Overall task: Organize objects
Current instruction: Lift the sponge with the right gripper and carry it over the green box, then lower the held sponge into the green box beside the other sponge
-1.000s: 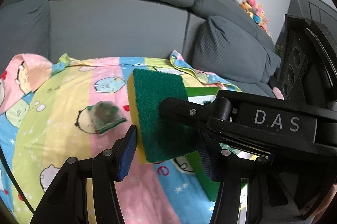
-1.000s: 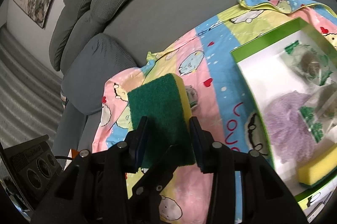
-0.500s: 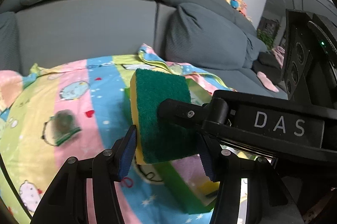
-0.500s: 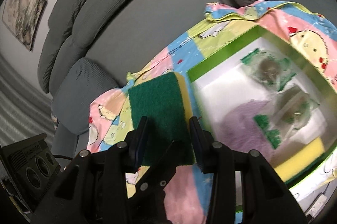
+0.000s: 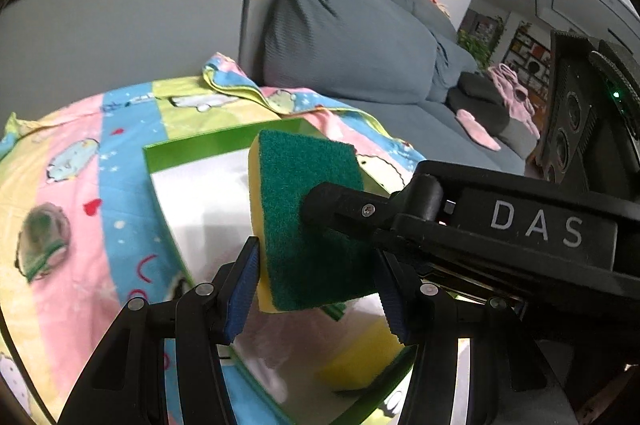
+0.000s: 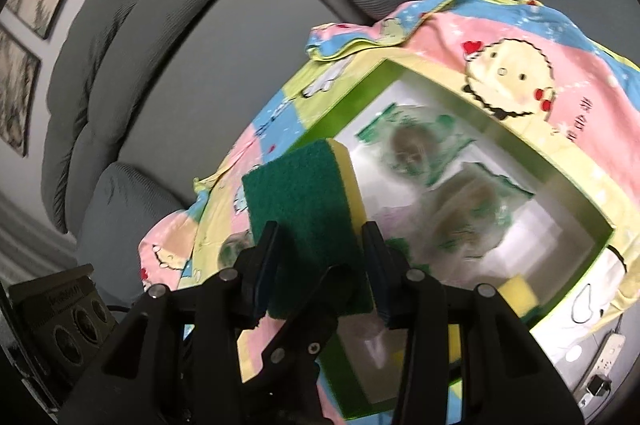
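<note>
Over the near corner of the green box (image 5: pixel 224 141), carrying step well along: sponge (image 5: pixel 308 221) held in the air between both tools, not yet set down. Left gripper (image 5: pixel 316 285) closed narrow on it, blue pads pressing its two sides; right gripper (image 6: pixel 320 253) likewise clamped across it, one black finger lying over the green face in the left wrist view. Next, judging by the task: lower into a free patch of the white floor, beside the yellow sponge (image 6: pixel 516 289) already lying there, then let go with both. Calls for keeping the slab clear of the thin upright wall and off the packets (image 6: pixel 412 149). Soft foam block, rectangular, yellow body with a coarse dark-green scouring layer; likely to squash under the pads and spring back on release. Box shallow, stiff-looking, bright green outside, white within. Packets clear and crinkly with green print, contents blurred. Beneath, a limp cartoon-print cloth (image 5: pixel 80 225) with one more packet (image 5: pixel 40 241) lying on it, spread before a grey ribbed sofa (image 5: pixel 120 25).
</note>
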Tool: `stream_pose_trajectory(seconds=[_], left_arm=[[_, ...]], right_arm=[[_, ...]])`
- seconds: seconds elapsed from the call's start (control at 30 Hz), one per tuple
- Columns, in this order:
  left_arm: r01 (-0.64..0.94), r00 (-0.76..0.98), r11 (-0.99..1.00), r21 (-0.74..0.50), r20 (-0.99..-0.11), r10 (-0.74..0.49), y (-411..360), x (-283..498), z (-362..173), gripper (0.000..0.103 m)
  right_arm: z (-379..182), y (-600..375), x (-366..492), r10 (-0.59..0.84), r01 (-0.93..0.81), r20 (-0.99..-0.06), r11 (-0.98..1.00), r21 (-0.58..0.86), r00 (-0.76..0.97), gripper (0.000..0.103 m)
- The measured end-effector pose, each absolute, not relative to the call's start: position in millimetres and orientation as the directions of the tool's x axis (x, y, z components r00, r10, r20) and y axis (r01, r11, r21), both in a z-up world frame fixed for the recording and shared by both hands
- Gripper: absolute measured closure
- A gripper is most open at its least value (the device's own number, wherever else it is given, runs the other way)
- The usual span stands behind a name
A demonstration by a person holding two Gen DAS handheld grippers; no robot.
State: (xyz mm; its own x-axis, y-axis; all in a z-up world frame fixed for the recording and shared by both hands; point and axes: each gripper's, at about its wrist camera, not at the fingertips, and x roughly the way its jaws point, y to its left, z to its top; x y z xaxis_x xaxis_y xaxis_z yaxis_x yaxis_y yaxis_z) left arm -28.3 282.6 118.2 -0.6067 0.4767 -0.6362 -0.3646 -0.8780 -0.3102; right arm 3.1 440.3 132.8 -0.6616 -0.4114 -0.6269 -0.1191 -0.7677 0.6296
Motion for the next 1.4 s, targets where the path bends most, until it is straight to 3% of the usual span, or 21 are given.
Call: stream_pose_trajectory(seconds=[0.63,1.4], left_arm=[[-0.353,-0.5,-0.852,-0.387,-0.691,0.522,306.3,-40.0,88.7,0.048],[-0.358,-0.45,-0.85,-0.387,-0.726,0.52,315.8,-47.7,80.1,0.048]], right_arm=[[104.6,467.7,-3.0,-0.347,-0.252,-0.715,-0.769,0.588,-0.607,0.06],[96.4,475.6,-3.9,-0.327,-0.295,-0.734,-0.76,0.578,-0.595,0.061]])
